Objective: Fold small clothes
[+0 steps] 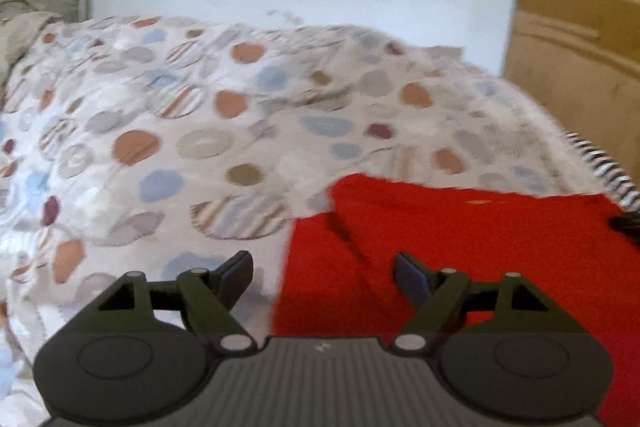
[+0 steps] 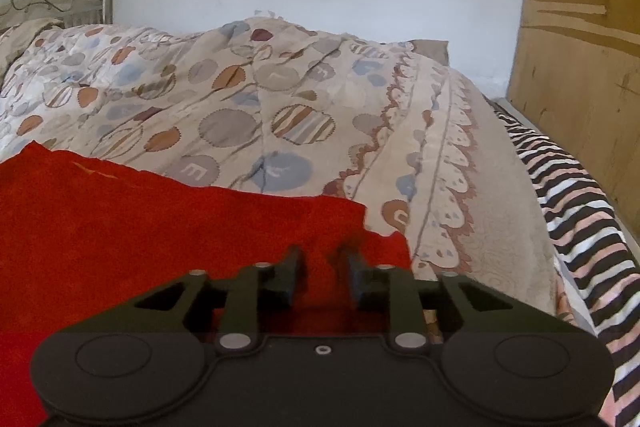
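On the left, the left gripper [image 1: 324, 271] hovers with jaws spread wide and nothing between them, over the left edge of a flat red knitted garment [image 1: 460, 247] lying on a quilt patterned with coloured circles [image 1: 180, 115]. To the right, the right gripper [image 2: 322, 275] stands partly open, its fingers [image 2: 290, 277] straddling the garment's corner without clamping it. A striped sheet [image 2: 580, 227] shows farthest right.

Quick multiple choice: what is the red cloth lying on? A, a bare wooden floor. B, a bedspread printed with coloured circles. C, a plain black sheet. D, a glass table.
B: the red cloth lies spread on the bedspread, which is printed with orange, blue and striped circles.
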Available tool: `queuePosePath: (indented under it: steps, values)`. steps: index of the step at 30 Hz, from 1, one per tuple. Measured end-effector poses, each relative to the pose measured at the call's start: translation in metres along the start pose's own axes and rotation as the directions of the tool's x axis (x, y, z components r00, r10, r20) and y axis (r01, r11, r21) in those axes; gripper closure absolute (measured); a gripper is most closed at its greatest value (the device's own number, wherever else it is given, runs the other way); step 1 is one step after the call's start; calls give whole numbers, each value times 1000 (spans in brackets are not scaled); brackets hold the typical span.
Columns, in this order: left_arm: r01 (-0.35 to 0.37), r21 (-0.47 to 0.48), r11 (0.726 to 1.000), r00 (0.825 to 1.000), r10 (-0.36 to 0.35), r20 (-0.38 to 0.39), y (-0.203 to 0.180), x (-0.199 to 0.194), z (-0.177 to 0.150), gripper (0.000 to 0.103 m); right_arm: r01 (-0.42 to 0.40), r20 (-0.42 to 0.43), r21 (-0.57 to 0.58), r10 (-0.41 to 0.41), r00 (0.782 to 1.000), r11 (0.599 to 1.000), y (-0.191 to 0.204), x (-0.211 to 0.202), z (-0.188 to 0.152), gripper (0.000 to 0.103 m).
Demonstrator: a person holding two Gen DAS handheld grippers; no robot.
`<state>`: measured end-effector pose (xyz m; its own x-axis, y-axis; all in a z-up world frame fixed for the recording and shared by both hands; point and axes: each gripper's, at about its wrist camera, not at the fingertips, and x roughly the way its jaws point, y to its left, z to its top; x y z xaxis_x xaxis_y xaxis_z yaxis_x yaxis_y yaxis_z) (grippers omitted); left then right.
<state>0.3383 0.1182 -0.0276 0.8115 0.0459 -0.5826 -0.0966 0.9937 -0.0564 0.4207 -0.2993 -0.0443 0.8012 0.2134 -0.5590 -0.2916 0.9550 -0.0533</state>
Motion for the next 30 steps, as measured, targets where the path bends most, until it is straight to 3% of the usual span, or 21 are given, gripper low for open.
queuePosePath:
  steps: [2,6,10,14,20,26,30]
  values:
    - [-7,-26,1000,999,6,-40,10,12,-2,17,-2,9,6,2,1000,1000,-3,-4,-2,54]
    - [13,-68,998,998,-17,-64,21,20,-6,13,1,37,-21,-1,999,1000,-3,-21,-6,18]
    - [39,-133,990,996,-49,-72,29,11,-4,9,41,83,-80,-34,996,996,3,-50,-13,2]
    - [57,-173,983,996,-69,-62,35,-10,-6,0,75,140,-105,-60,988,992,13,-84,-20,1]
    - [68,-191,979,995,-82,-63,37,-48,-19,1,106,217,-133,-76,973,985,48,-117,-26,1]
    - [55,-200,978,994,-72,-80,38,-78,-33,0,-1,229,-152,37,973,988,101,-124,-37,1]
    - [76,-193,978,989,-99,-110,38,-86,-40,0,17,244,-197,32,969,980,128,-124,-41,1]
